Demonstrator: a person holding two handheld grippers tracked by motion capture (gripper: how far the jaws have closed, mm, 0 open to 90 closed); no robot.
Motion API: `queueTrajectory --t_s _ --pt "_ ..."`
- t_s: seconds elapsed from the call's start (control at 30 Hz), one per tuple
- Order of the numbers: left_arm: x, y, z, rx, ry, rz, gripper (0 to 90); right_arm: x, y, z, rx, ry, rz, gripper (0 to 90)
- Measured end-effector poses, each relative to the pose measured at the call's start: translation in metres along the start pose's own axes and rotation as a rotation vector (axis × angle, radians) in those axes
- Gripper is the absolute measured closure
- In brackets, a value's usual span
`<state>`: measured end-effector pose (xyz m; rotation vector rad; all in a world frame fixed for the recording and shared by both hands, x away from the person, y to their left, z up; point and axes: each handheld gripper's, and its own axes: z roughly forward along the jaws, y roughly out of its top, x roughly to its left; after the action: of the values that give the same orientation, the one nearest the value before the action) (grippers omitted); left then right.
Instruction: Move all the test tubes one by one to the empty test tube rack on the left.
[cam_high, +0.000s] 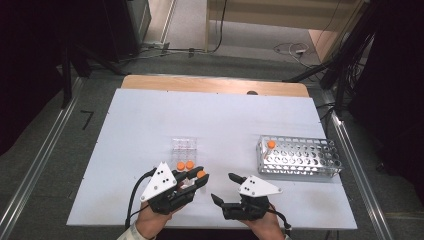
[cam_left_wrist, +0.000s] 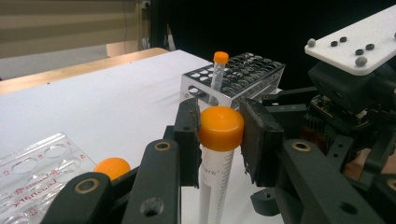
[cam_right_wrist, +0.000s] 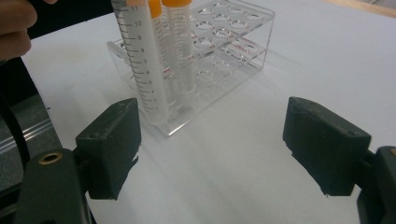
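High view: 4 orange-capped tubes (cam_high: 201, 174), 2 racks (cam_high: 298, 156), 2 grippers (cam_high: 197, 177).

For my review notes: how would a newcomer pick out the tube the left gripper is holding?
On the white table, find the clear plastic rack near the middle. Just in front of it, the left gripper clamps a clear graduated tube with an orange cap. Unlike the two orange-capped tubes standing in the rack, it sits between black jaws.
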<state>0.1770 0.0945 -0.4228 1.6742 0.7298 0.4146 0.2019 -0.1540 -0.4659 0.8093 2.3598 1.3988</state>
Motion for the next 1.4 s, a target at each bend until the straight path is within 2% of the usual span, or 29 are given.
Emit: queueTrajectory --t_s 0.5,1.0,1.23,1.4 --pt "0.006 0.012 -0.021 -0.019 0.011 -0.008 69.7 -0.003 -0.002 -0.002 0.0 -0.01 0.005 17.9" --pt "0.014 0.018 -0.037 -0.036 0.049 -0.018 69.6 -0.005 -0.002 -0.004 -0.003 -0.018 0.012 17.9" --pt "0.018 0.022 -0.045 -0.035 0.085 -0.012 69.6 -0.006 -0.002 -0.005 -0.004 -0.021 0.011 17.9" --pt "0.022 0.021 -0.047 -0.023 0.128 -0.001 69.6 -0.006 -0.002 -0.005 -0.004 -0.023 0.013 17.9"
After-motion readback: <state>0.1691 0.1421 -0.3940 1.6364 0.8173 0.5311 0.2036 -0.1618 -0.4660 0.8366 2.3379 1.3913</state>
